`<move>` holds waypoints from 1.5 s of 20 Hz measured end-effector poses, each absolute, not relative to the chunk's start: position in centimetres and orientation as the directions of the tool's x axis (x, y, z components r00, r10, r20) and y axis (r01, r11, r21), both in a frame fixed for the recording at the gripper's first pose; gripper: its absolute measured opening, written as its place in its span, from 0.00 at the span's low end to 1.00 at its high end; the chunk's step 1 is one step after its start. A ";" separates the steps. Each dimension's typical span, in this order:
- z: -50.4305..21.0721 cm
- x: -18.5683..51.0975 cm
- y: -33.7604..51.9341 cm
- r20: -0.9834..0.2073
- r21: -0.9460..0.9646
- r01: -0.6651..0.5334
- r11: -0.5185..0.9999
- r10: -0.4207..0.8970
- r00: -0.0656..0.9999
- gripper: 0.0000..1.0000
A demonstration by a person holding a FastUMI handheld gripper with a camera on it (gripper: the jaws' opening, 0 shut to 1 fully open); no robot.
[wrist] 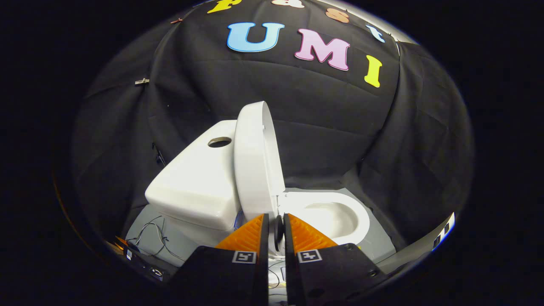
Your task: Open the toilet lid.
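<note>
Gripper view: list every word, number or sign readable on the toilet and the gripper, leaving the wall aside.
Toilet lid, tank, bowl: no text.
Gripper: one square coded marker on each finger, patterns only, no words.
The fingers stand nearly together at the raised lid's lower edge; whether they press on it cannot be told.

Handheld two-finger gripper (276, 217), seen from behind along its length. Two wedge-shaped fingers (250, 236) with ribbed, stepped outer faces, tapering forward. Behind them, two broad black angular mounting blocks (340, 267), each bearing a small square black-and-white coded marker (244, 256) near the inner edge. Small round screw heads on the right block. Fingers drawn close, a narrow slot between, at the toilet lid (255, 161) base; contact unclear.
</note>
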State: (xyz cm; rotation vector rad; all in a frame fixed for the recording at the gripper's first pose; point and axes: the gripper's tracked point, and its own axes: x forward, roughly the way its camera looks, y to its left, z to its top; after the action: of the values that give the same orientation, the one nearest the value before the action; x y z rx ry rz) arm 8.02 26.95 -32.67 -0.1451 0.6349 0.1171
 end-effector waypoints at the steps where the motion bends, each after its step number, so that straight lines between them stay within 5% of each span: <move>1: -32.9 7.9 27.0 -0.605 -0.097 -0.169 0.981 0.077 0.792 0.26; 7: -32.0 7.3 26.8 -0.589 -0.122 -0.190 0.974 0.083 0.804 1.00; 18: -23.6 6.5 26.5 -0.508 -0.048 -0.222 0.974 0.168 0.845 0.99; 30: -6.3 6.0 19.0 -0.207 -0.029 -0.165 0.986 0.155 0.966 0.99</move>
State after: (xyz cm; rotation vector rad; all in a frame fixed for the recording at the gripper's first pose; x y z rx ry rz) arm 6.01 19.01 -6.28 -0.0464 0.2059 0.1617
